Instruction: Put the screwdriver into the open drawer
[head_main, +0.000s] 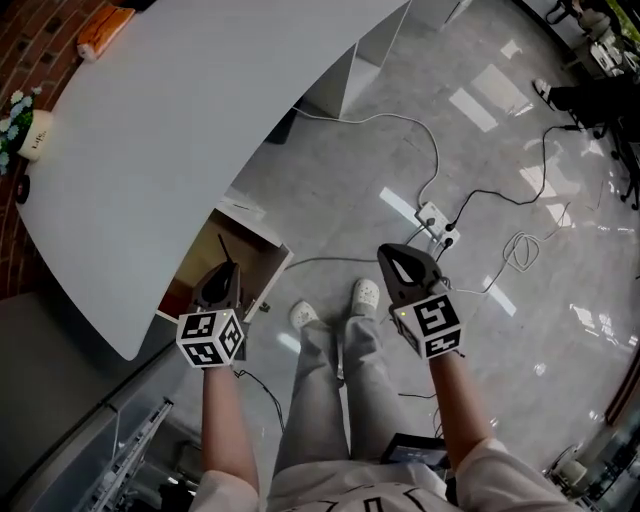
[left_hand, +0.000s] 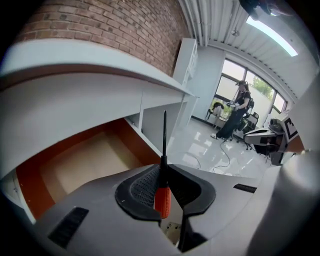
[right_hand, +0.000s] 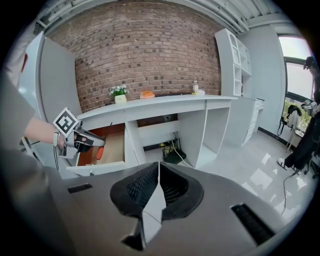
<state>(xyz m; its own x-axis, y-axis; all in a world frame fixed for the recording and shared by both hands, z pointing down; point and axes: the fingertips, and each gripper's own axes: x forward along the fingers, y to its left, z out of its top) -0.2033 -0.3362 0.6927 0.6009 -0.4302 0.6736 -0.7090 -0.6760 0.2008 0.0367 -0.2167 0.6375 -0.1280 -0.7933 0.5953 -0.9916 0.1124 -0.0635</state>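
Observation:
The screwdriver (left_hand: 162, 199) has an orange-red handle and a thin black shaft that points up and away. My left gripper (left_hand: 163, 172) is shut on it at the top of the handle. In the head view, the left gripper (head_main: 224, 278) hovers over the open drawer (head_main: 243, 262) under the white desk, with the screwdriver shaft (head_main: 224, 248) sticking out above the drawer. The drawer (left_hand: 85, 161) has a light wooden bottom and orange-brown walls, and looks bare inside. My right gripper (head_main: 393, 256) hangs over the floor, shut on nothing. In the right gripper view the right gripper (right_hand: 159, 171) faces the desk and drawer (right_hand: 114, 148).
The curved white desk top (head_main: 180, 120) overhangs the drawer; a plant pot (head_main: 30, 135) and an orange object (head_main: 103, 30) sit on it. Cables and a power strip (head_main: 432, 215) lie on the grey floor. The person's white shoes (head_main: 365, 293) stand beside the drawer. Another person (left_hand: 237, 112) stands far off.

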